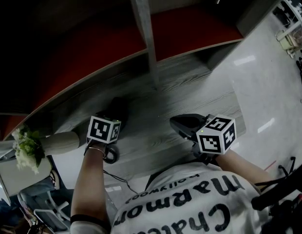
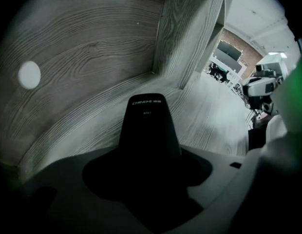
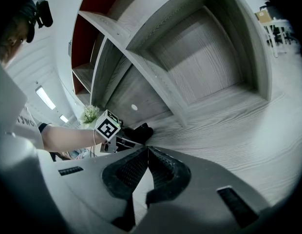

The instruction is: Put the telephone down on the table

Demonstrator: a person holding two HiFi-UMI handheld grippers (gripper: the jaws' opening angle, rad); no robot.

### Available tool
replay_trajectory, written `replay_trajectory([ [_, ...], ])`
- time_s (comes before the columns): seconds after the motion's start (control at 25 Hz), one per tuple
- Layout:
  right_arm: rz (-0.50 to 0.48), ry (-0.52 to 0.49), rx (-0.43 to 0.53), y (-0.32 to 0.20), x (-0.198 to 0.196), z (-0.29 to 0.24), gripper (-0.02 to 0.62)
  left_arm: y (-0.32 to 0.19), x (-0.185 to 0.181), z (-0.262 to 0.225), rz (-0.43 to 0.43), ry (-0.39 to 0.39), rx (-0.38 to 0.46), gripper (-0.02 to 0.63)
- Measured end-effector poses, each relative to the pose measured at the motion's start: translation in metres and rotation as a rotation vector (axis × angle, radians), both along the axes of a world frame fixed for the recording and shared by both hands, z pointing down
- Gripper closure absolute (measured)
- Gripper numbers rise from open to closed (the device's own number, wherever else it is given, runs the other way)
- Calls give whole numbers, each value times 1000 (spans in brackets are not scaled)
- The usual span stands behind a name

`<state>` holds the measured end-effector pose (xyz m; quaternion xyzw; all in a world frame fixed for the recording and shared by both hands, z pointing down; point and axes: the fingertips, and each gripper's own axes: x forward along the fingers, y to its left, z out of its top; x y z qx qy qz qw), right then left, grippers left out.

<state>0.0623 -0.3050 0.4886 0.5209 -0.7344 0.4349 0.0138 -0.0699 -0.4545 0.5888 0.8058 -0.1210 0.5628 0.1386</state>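
The black telephone handset [image 2: 147, 126] sticks forward from between the jaws of my left gripper [image 2: 147, 167], over the grey wood-grain table [image 2: 83, 48]. The jaws are shut on it. In the head view the telephone [image 1: 117, 108] is a dark shape just past the left gripper [image 1: 108, 126], low over the table [image 1: 156, 140]. I cannot tell whether it touches the wood. My right gripper [image 3: 147, 149] hovers over the table to the right, its ribbed tips closed together on nothing. From that side the left gripper [image 3: 122, 138] and the telephone [image 3: 140, 132] show near the table's back.
An upright shelf divider [image 1: 143, 33] rises from the table's back, with red panels [image 1: 190, 30] behind it. A plant with white flowers [image 1: 27, 150] stands at the table's left end. A white round spot [image 2: 29, 74] marks the back wall. The pale floor [image 1: 273, 96] lies to the right.
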Motion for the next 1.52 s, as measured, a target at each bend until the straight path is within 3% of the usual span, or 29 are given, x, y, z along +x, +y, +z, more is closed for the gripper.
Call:
replay_trajectory([
  [0.64,4,0,-3,0,2,-1,583,1,0,0,15,-25,35,328],
  [0.72,3,0,-4,0,2,0,583,-2,-1,0,7,-28,42,281],
  [0.88,6,2,-5,1,2,0,583,-4,-3,1,-7,-23,34,277],
  [1.32,20,7,-7,5,7,0,583,3,-4,1,80,-18,9,217],
  [1.52,17,8,-4,6,5,0,583,0,-6,-3,53,0,34,216],
])
